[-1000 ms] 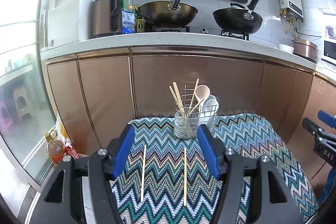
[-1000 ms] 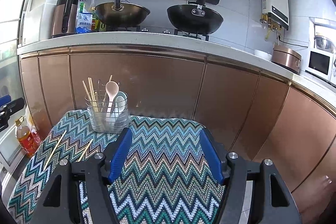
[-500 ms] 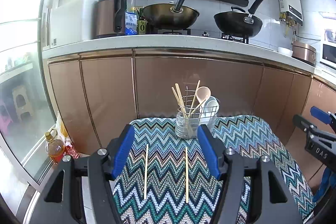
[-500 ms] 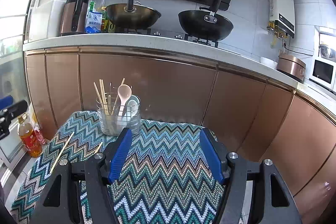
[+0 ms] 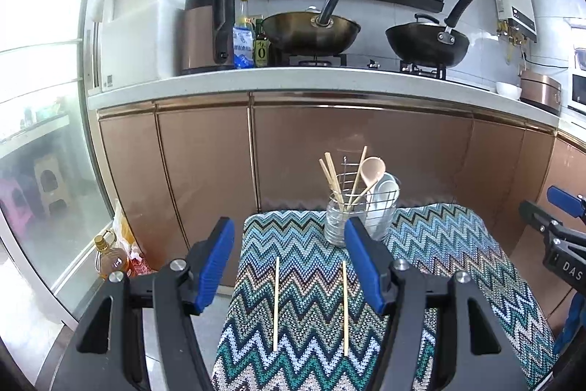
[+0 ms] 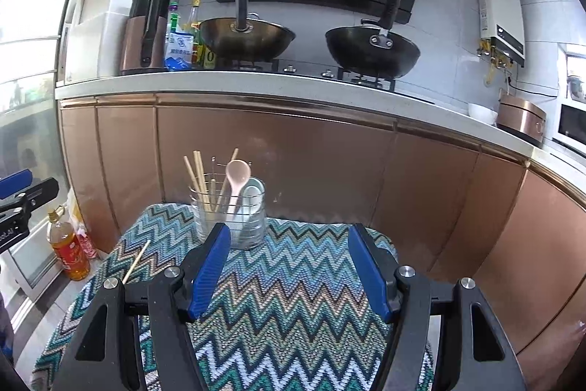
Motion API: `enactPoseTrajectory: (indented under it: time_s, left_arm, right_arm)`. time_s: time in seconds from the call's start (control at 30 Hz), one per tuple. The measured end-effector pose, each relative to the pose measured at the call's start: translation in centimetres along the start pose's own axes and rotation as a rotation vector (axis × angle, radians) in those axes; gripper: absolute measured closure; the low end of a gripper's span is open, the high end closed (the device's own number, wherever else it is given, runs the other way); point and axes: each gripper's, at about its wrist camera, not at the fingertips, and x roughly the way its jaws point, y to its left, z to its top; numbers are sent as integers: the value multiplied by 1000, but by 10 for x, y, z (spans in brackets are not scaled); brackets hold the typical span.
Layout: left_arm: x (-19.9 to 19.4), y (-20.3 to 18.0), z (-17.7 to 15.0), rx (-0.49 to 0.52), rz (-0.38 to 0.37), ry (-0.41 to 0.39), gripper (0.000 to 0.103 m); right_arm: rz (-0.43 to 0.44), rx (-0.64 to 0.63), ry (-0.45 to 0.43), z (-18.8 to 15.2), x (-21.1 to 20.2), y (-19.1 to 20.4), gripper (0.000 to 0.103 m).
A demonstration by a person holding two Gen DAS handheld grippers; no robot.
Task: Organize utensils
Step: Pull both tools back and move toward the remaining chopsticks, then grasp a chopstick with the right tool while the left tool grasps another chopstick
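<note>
Two loose wooden chopsticks lie side by side on the zigzag cloth, the left chopstick (image 5: pixel 276 303) and the right chopstick (image 5: pixel 344 308). My left gripper (image 5: pixel 289 244) hangs open just above them with nothing between its blue pads. Behind them a glass jar (image 5: pixel 338 222) holds several chopsticks, and a wire basket (image 5: pixel 382 207) beside it holds a pink spoon (image 5: pixel 371 169) and a white one. My right gripper (image 6: pixel 289 244) is open and empty over the cloth, right of the utensil holder (image 6: pixel 229 211). One loose chopstick (image 6: pixel 136 261) shows left of it.
The cloth-covered table (image 5: pixel 457 244) stands against copper cabinet doors (image 5: pixel 205 171) under a counter with two woks (image 5: pixel 311 32). An oil bottle (image 6: pixel 67 251) and bags stand on the floor to the left. The other gripper (image 5: pixel 556 233) shows at the right edge.
In the right wrist view the scene has slid to the right, and the second loose chopstick is now hidden behind the gripper's left finger. The left gripper's view is almost unchanged.
</note>
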Motion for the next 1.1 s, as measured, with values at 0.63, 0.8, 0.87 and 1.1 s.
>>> enactPoseTrajectory:
  time_s: [0.63, 0.8, 0.87, 1.1]
  left_arm:
    - [80, 15, -5, -23, -56, 191, 43]
    - [102, 14, -10, -10, -62, 233, 43]
    - [112, 13, -12, -7, -66, 252, 43]
    - [157, 23, -17, -45, -120, 373, 43]
  right_arm:
    - [98, -10, 137, -1, 62, 24, 39]
    - [106, -13, 171, -5, 80, 28, 39]
    - [108, -20, 183, -6, 88, 30, 39]
    - [226, 13, 288, -14, 124, 39, 39]
